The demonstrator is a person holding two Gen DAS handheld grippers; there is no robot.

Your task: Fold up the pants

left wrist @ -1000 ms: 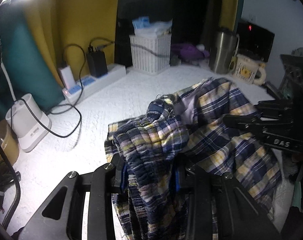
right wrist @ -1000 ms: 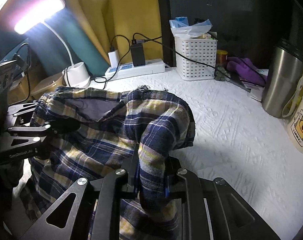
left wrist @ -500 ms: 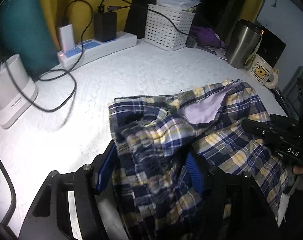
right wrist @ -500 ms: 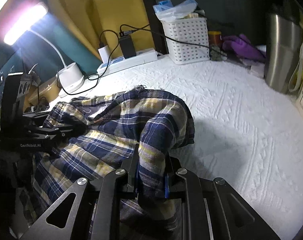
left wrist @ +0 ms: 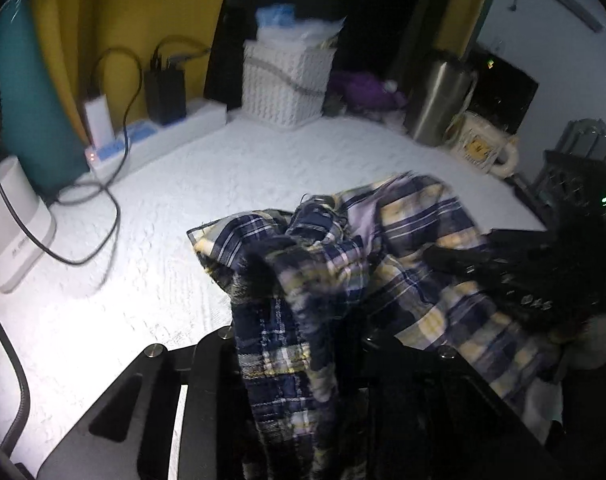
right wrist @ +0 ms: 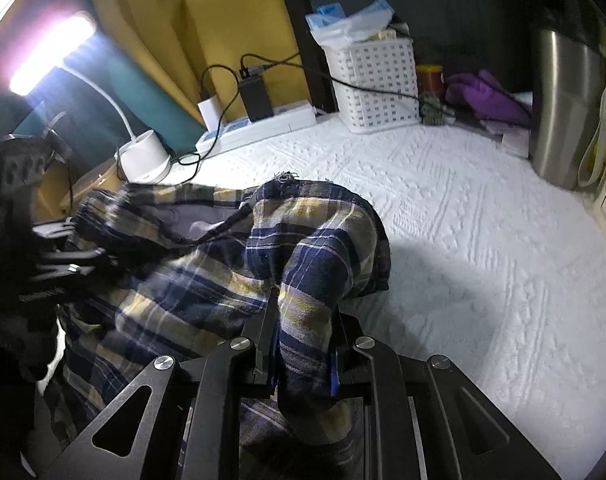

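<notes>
Left gripper (left wrist: 299,344) just closing on bunched plaid pants (left wrist: 415,248); quilted cloth (left wrist: 223,176) beneath

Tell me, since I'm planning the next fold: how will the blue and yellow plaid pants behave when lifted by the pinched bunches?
Probably floppy: the blue and yellow plaid pants drape and sag around the right gripper. Likely light, since a pinched bunch holds them up. The left gripper has just been closing on crumpled cloth, so layers may shift unevenly.
</notes>
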